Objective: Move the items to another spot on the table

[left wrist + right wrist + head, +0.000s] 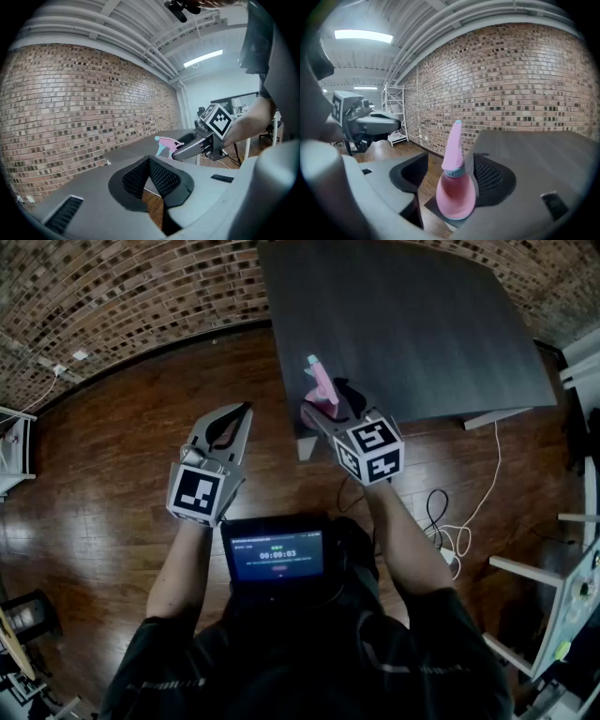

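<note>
A pink spray bottle (322, 382) (454, 192) with a teal collar stands upright on the near left corner of the dark grey table (403, 324). My right gripper (330, 401) (451, 161) reaches around it with the jaws wide. The right pad lies against the bottle, and a gap shows between the bottle and the left pad. My left gripper (246, 409) (150, 159) hovers over the wooden floor left of the table, tips together, holding nothing. In the left gripper view the bottle's head (164, 143) shows past the right gripper (190, 145).
A small screen (278, 557) hangs at the person's chest. White cables (450, 521) lie on the floor by the table's right leg. White frames (562, 596) stand at the right edge, and a white shelf rack (393, 112) stands by the brick wall.
</note>
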Demonstrator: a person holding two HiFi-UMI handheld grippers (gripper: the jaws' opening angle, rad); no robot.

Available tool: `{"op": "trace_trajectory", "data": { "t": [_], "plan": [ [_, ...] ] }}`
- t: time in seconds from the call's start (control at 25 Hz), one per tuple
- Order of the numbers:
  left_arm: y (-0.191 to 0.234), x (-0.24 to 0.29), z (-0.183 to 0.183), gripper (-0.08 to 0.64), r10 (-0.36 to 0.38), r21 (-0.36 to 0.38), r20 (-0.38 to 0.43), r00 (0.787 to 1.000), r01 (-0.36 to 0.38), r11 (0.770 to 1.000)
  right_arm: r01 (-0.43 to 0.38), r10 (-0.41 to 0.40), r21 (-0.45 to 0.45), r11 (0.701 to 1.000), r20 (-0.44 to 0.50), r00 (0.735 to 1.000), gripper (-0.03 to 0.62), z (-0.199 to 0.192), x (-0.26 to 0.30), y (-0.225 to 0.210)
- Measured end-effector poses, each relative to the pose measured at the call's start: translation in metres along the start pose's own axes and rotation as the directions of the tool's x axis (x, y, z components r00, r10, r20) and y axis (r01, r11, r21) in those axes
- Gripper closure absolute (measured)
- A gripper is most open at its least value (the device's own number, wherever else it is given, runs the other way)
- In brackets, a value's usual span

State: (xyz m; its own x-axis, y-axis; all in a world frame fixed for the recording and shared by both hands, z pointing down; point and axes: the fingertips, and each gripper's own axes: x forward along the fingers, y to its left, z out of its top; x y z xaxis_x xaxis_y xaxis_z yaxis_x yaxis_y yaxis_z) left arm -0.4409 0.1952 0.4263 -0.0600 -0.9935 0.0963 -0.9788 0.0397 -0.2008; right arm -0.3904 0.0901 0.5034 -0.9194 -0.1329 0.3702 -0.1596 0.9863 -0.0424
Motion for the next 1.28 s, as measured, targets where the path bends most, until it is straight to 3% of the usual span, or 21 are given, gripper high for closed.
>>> {"op": "trace_trajectory", "data": {
  "t": [0.28,0.4,0.48,0.64,0.88,1.08,1.28],
  "plan": [
    [-0.015,0.001,-0.023,0.561,-0.017,0.006,-0.001,1.0,0.017,1.0,-0.008,0.008,-0.019,1.0,0.026,1.0,0.286,-0.005,0.015,0.003],
    [-0.015,-0.001,-0.023,0.563,-0.013,0.004,0.0,1.0,0.013,1.0,-0.002,0.003,-0.03,1.0,0.029,1.0,0.424,-0.005,0.015,0.001],
    [-0.015,-0.001,-0.019,0.563,-0.014,0.006,0.002,1.0,0.014,1.0,-0.004,0.005,-0.031,1.0,0.025,1.0,0.43,-0.005,0.013,0.0],
    [-0.014,-0.002,0.006,0.562,-0.03,0.005,0.025,0.999,0.03,1.0,0.007,-0.006,-0.009,1.0,0.041,0.999,0.439,0.008,-0.002,0.0],
    [-0.028,-0.004,0.065,0.563,-0.158,0.029,0.062,0.985,0.157,0.987,0.117,-0.12,0.04,0.992,0.079,0.99,0.44,0.053,-0.075,-0.001],
    [-0.058,0.015,0.123,0.562,-0.291,0.015,0.183,0.939,0.293,0.956,0.25,-0.256,0.064,0.966,0.105,0.961,0.44,0.08,-0.146,-0.02],
    [-0.124,0.052,0.154,0.563,-0.444,0.06,0.228,0.866,0.443,0.895,0.42,-0.437,0.135,0.897,0.138,0.889,0.44,0.076,-0.241,-0.065]
  ]
}}
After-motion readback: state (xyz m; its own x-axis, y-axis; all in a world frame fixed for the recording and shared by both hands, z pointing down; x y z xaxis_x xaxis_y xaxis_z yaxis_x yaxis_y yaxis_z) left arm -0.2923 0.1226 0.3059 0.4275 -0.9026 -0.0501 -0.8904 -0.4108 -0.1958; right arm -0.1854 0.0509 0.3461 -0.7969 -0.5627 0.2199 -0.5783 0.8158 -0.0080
